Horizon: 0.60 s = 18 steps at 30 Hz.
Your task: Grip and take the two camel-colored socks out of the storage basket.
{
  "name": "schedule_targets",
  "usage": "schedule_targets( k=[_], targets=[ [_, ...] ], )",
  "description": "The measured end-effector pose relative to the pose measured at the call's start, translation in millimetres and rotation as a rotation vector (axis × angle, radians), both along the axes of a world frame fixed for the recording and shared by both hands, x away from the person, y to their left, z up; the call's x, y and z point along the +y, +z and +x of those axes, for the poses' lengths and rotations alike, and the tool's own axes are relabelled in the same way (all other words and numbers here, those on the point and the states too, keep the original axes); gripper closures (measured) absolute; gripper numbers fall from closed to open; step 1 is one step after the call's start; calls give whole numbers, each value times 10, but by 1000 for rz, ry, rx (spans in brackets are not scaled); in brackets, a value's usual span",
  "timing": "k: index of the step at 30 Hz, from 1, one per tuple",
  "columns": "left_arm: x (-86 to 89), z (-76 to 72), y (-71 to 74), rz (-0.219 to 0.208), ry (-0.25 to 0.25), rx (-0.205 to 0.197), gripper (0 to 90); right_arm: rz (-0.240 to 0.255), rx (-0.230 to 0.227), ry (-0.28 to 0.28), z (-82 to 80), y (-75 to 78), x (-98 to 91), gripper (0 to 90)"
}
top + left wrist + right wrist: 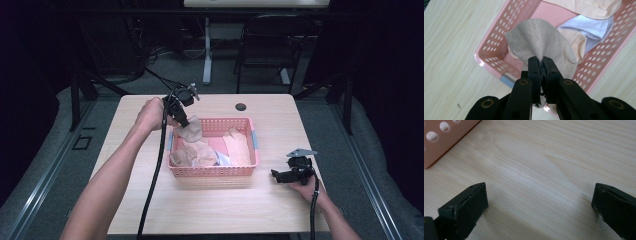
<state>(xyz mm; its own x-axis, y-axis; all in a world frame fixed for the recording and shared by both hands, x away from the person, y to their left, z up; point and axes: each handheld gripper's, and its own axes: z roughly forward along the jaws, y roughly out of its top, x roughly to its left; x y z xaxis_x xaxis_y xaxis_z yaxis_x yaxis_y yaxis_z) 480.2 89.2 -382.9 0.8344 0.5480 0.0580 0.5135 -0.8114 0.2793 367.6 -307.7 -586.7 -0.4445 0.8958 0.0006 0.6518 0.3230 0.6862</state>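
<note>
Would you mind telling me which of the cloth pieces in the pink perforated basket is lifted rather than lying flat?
The taupe knitted sock, pinched by the left gripper above the pink perforated basket; the peach pieces and the white piece lie inside.

A pale wooden desk (150,210) is standing in a dim room, with darkness closing in on every side.

Beyond the far edge of the desk, a black folding chair (270,45) is sitting on a grey floor (225,82), and just left of that chair a white table leg (207,50) is rising to a white tabletop (255,3). Cables (155,55) are trailing across the floor farther left of the chair. A round dark grommet (241,107) is sitting in the desk near its far edge. Grey padded flooring (45,150) is running along both sides of the desk.
</note>
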Motion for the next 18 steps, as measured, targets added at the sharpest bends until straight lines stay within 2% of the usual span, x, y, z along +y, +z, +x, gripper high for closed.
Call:
schedule_targets(
  k=[7,18],
  targets=[
    [136,-24,87,-8,14,-15,858,0,0,0,0,0,-1,0],
    [483,-63,217,-16,68,-27,856,1,1,1,-1,0,0,0]
  ],
)
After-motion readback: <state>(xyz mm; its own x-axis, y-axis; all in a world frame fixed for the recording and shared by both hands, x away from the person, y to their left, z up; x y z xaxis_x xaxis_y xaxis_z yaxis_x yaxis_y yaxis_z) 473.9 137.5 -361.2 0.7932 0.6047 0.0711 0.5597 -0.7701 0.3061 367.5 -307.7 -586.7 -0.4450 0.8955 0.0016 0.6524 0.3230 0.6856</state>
